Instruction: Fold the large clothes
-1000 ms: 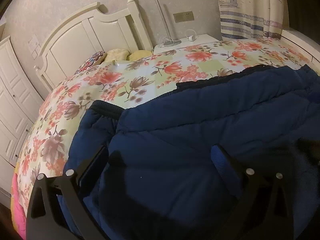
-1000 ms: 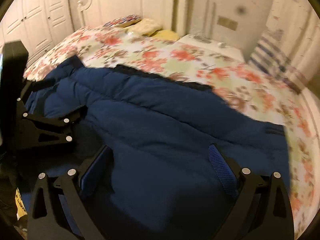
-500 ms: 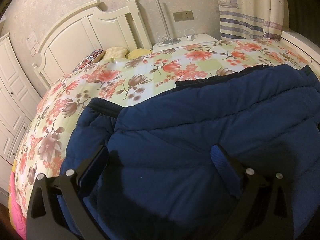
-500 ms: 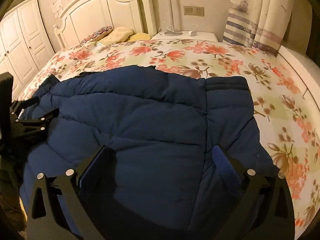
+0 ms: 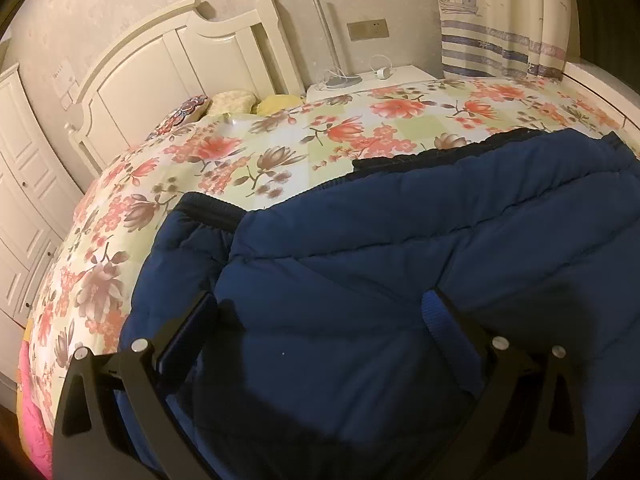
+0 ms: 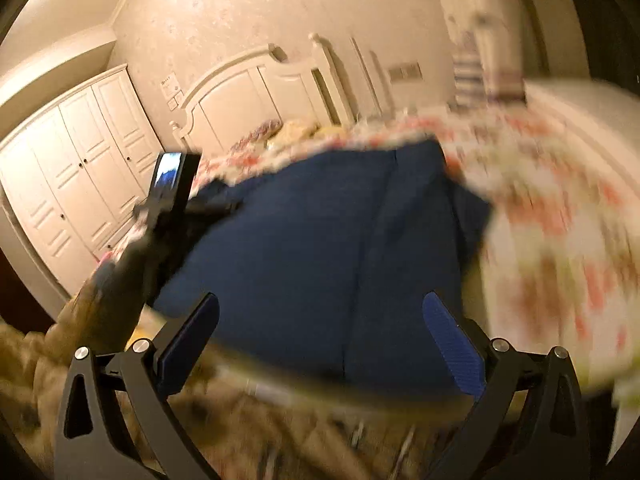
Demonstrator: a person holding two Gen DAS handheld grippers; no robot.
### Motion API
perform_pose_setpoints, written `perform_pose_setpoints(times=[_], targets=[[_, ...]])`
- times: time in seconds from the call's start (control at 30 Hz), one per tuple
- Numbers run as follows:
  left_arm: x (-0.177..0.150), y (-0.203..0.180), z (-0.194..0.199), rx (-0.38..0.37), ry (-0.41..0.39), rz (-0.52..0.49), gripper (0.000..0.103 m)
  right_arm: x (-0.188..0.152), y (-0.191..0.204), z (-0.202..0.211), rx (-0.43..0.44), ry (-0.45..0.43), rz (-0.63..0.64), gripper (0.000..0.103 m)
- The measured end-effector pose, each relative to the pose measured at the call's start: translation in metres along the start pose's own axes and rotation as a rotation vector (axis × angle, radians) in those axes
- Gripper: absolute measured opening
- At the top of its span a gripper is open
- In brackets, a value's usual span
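A large dark blue padded jacket [image 5: 400, 248] lies folded on the floral bedspread [image 5: 280, 152]. My left gripper [image 5: 320, 320] is open and empty, low over the jacket's near part. In the right wrist view the picture is blurred by motion. There the jacket [image 6: 320, 248] shows as a compact blue block on the bed. My right gripper [image 6: 320, 320] is open and empty, drawn back past the bed's near edge. The left gripper's body with its small screen [image 6: 172, 188] shows at the jacket's left side.
A white headboard [image 5: 160, 64] and pillows [image 5: 236, 100] stand at the far end. A white nightstand [image 5: 372, 80] with a lamp is beside a striped curtain [image 5: 504, 20]. White wardrobe doors [image 6: 72, 168] line the left wall. A brown fuzzy fabric [image 6: 200, 420] fills the bottom of the right wrist view.
My right gripper has pulled back and tilted up, away from the jacket and off the bed's edge. My left gripper has stayed nearly still over the jacket.
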State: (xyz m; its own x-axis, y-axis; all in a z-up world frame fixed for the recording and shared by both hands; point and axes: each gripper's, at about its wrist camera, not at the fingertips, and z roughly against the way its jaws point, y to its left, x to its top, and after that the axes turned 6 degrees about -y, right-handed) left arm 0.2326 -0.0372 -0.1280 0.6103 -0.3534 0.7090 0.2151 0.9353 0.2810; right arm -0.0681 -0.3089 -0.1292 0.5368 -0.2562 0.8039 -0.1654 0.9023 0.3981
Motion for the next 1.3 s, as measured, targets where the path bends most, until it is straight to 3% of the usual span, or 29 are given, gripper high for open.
perform_pose_setpoints(times=[0.13,0.27,0.5,0.67,0.83,0.9,0.97,1.0,1.03,1.1,1.23,1.3], targets=[[0.000,-0.001,0.000,0.003,-0.002,-0.001,0.101,-0.046,-0.001,0.012,0.070,0.049,-0.075,0.098],[0.000,-0.001,0.001,0.003,-0.003,-0.001,0.101,-0.053,-0.008,-0.010,0.087,0.088,-0.126,0.098],[0.000,0.000,0.000,0.002,-0.002,0.000,0.101,-0.028,-0.009,-0.037,0.067,0.020,-0.111,0.094],[0.000,-0.001,0.001,-0.001,-0.005,0.008,0.101,-0.019,-0.026,-0.058,0.077,-0.039,-0.238,0.096],[0.000,-0.001,0.003,0.014,-0.018,0.010,0.101,0.014,-0.022,-0.081,0.092,-0.121,-0.332,0.096],[0.001,0.000,0.006,0.019,-0.035,0.014,0.101,0.029,-0.013,-0.095,0.035,-0.110,-0.325,0.096],[0.005,-0.001,0.015,0.038,-0.045,0.005,0.098,0.040,0.000,-0.108,-0.039,-0.111,-0.239,0.095],[0.008,0.000,0.024,0.017,-0.053,0.022,0.098,0.041,0.006,-0.111,-0.077,-0.129,-0.176,0.083],[0.013,0.000,0.038,-0.053,-0.063,0.071,0.099,0.039,0.006,-0.109,-0.102,-0.147,-0.139,0.064],[0.022,-0.006,0.053,-0.077,-0.061,0.103,0.100,0.034,0.004,-0.103,-0.117,-0.191,-0.104,0.054],[0.049,-0.029,0.039,0.080,-0.048,0.054,0.101,0.021,0.000,-0.092,-0.122,-0.227,-0.094,0.047],[0.059,-0.033,0.000,0.130,0.052,0.054,0.101,0.019,0.001,-0.089,-0.124,-0.232,-0.085,0.047]])
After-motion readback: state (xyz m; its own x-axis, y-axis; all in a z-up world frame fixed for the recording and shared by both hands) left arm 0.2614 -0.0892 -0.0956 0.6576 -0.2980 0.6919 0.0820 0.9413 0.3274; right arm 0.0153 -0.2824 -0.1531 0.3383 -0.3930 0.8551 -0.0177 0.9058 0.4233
